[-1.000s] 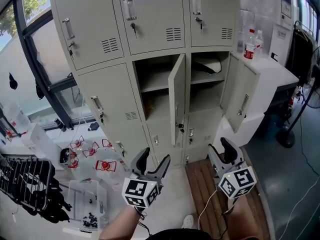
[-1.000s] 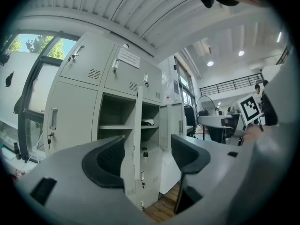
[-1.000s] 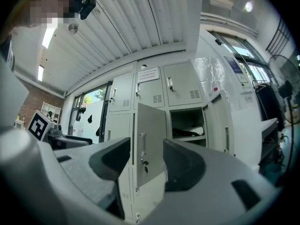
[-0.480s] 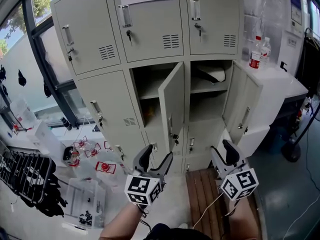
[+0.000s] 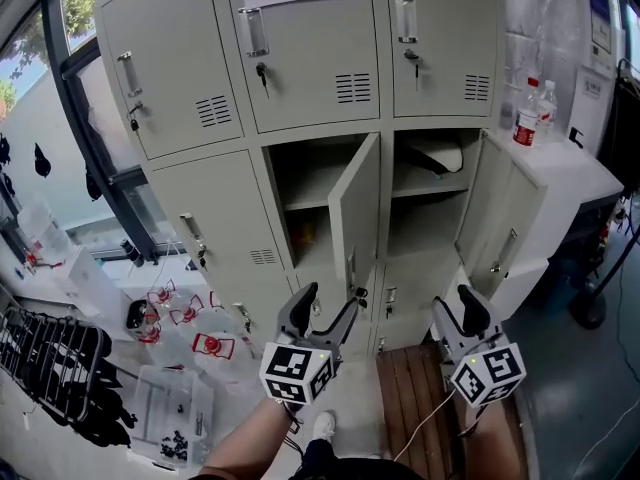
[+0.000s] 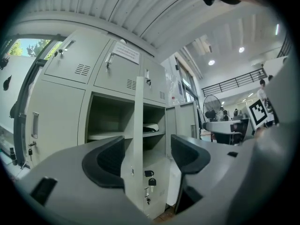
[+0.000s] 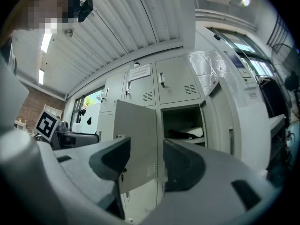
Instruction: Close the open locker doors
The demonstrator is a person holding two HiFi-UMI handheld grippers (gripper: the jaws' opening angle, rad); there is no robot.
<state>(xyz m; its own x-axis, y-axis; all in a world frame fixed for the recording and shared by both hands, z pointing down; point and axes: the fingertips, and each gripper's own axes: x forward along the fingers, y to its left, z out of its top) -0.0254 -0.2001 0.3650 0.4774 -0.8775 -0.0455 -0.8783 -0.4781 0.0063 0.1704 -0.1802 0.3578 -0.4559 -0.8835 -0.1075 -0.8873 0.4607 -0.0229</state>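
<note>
**Left to right.** At the far left we see a dark window frame (image 5: 98, 143) and a clear plastic bin (image 5: 170, 408) on the floor, neither part of the task. The locker bank (image 5: 310, 58) has 2 doors standing open in its middle row.

- **Left gripper:** The left gripper (image 5: 328, 306) hangs low before the bank, jaws spread wide and pinching nothing.
- **Centre door:** In the left gripper view the centre door (image 5: 357, 218) appears edge-on in the gap between the jaws, well apart from both pads. It is swung out toward us.
- **Right gripper:** The right gripper (image 5: 456, 306) is likewise wide and empty. Its view shows the centre door's vented outer face.
- **Right door:** The right door (image 5: 497, 218) stands open beside a white side cabinet (image 5: 570, 163) that carries 2 bottles (image 5: 527, 113).

We judge the step in hand to be the approach to the centre door. To do it well, we would lay 1 jaw flat on the vented face near the free edge. We would then push in an arc about the hinge until the door seats. No grip seems needed.
</note>
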